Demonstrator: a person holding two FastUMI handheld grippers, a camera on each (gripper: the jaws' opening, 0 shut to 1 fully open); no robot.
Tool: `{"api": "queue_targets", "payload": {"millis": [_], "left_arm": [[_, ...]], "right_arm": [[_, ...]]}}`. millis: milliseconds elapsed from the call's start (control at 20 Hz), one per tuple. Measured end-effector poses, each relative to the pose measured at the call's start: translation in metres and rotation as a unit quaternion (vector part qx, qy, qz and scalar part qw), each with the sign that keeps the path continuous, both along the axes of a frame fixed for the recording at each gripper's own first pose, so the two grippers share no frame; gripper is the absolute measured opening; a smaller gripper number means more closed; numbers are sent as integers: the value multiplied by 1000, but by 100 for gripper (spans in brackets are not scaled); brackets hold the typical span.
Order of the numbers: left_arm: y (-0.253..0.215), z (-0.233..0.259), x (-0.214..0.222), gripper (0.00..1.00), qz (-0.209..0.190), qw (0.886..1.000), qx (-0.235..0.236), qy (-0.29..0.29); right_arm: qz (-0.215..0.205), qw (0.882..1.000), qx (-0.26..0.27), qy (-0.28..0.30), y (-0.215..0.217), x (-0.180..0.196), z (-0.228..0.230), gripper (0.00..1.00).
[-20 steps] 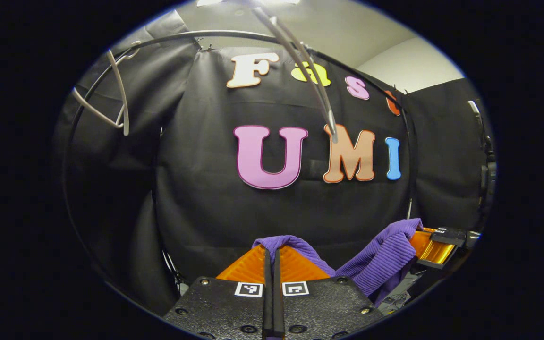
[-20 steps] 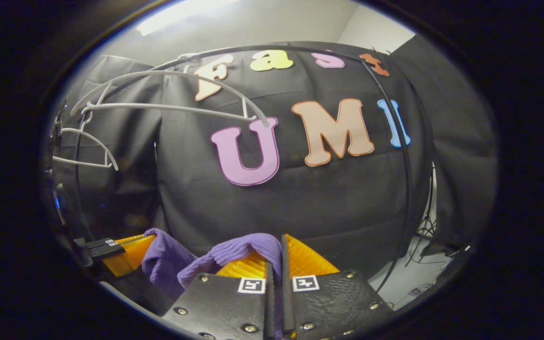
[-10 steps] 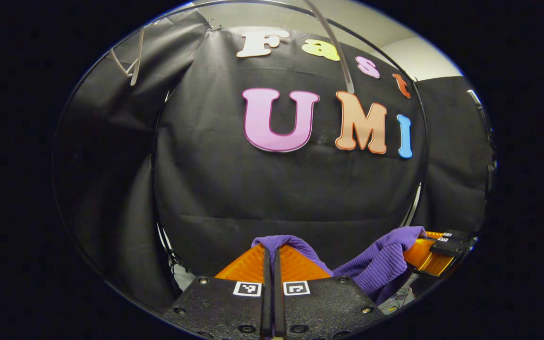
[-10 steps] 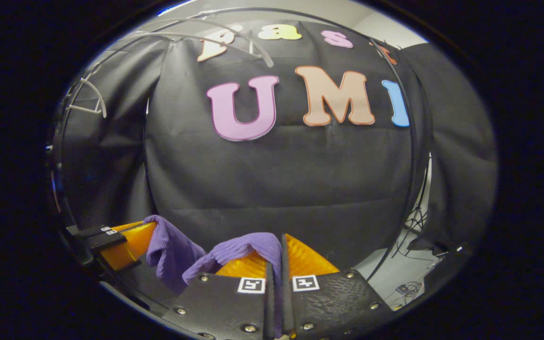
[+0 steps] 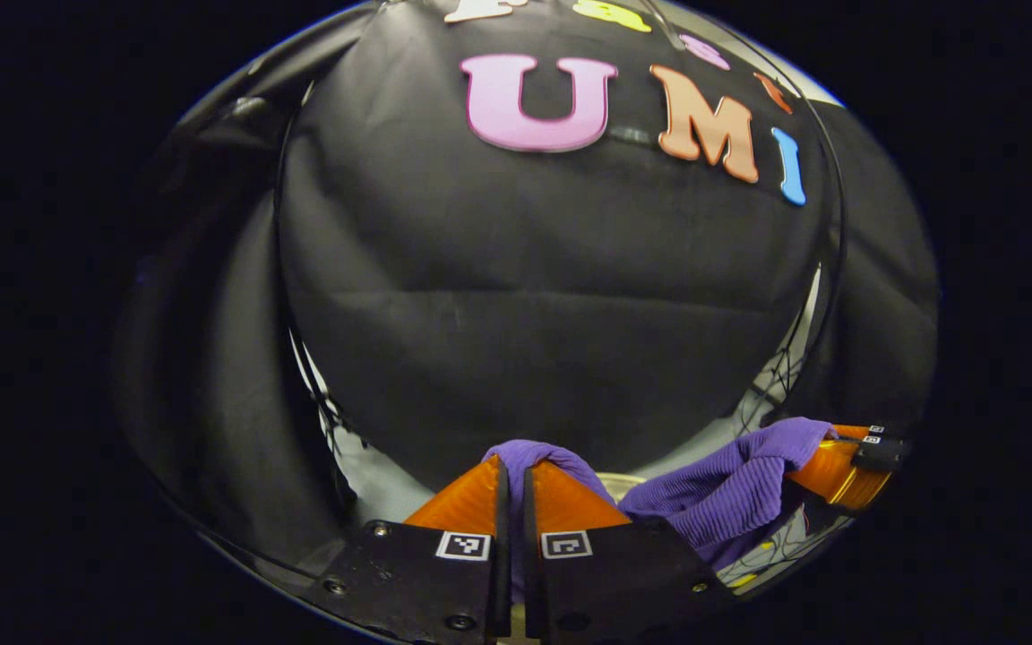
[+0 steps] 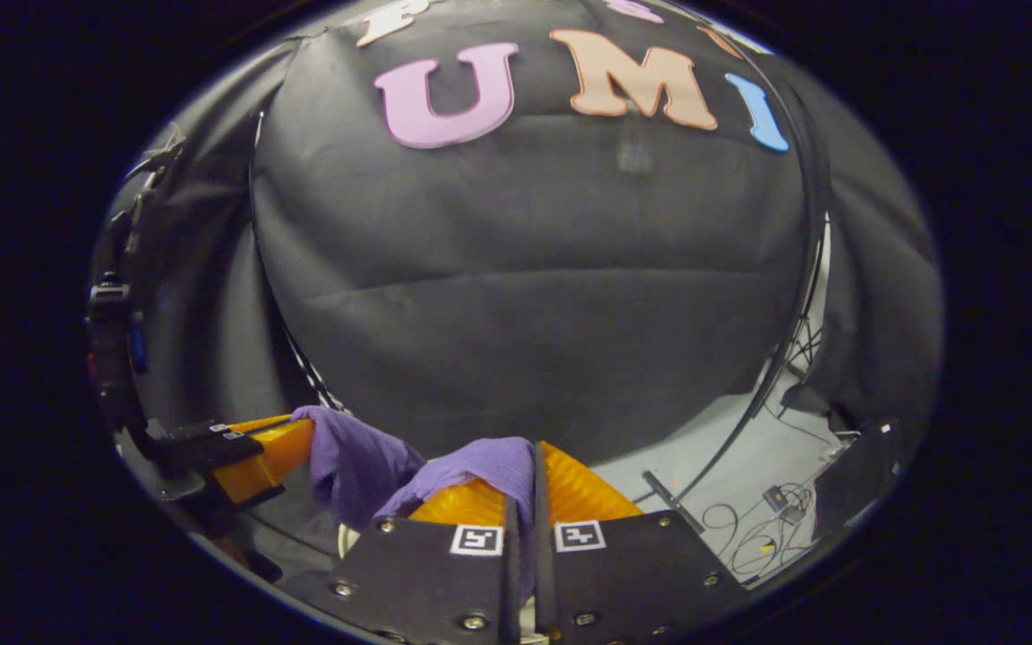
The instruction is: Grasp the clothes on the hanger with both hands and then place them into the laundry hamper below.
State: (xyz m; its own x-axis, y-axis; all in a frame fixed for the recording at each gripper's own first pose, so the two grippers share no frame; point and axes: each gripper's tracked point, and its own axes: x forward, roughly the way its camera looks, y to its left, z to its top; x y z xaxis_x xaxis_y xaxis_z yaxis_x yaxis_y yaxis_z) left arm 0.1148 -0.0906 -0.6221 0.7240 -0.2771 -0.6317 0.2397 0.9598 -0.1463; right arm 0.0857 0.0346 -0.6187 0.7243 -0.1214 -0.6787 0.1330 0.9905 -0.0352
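Purple ribbed garment point(image 5: 722, 488); orange tongs point(image 5: 513, 502) with black-and-white square markers.

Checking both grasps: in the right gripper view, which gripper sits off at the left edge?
The left gripper, orange fingers shut on the purple garment; the right gripper rises from the bottom.

Black cloth wall point(image 5: 552, 296), hung in creased panels, with a horizontal fold across the middle panel. Thin black curved frame tube point(image 6: 798, 296) running down the cloth's right edge. Pale floor point(image 6: 731, 466) beyond the cloth's lower edge. Loose cables point(image 6: 771, 524) and small dark device point(image 6: 778, 495) on that floor.
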Motion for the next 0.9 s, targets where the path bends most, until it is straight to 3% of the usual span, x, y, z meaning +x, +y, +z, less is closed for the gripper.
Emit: {"api": "queue_targets", "payload": {"millis": [100,150,200,300,350,400,500,550,600,650,900], "left_arm": [[-3,-31,-12,10,-14,999,3,49],[-4,-43,-21,6,-24,997,8,72],[-5,-56,-31,10,-31,996,11,88],[-4,-57,-32,12,-39,996,21,79],[-6,-51,-31,17,-42,997,24,67],[-6,-48,-29,20,-46,997,32,58],[0,-34,-25,71,-39,998,44,34],[-6,-28,-23,96,-40,998,35,30],[-7,-22,-26,99,-36,999,29,28],[-10,-17,-26,96,-37,999,21,28],[-16,19,-23,96,-30,1000,6,2]], "right_arm": [[0,1000,4,31,1,-11,-22,7],[-1,999,3,44,0,-18,-33,7],[-6,998,2,55,-3,-23,-39,7],[-20,998,-1,66,-7,-24,-51,7],[-24,997,-1,71,-9,-28,-54,17],[-27,997,-1,70,-12,-29,-51,44],[-36,998,-1,53,-18,-21,-40,100],[-38,998,-4,46,-20,-20,-30,100],[-38,999,-8,38,-21,-17,-22,100],[-38,999,-12,32,-21,-17,-15,96],[-38,999,-6,12,-24,-22,14,100]]}}
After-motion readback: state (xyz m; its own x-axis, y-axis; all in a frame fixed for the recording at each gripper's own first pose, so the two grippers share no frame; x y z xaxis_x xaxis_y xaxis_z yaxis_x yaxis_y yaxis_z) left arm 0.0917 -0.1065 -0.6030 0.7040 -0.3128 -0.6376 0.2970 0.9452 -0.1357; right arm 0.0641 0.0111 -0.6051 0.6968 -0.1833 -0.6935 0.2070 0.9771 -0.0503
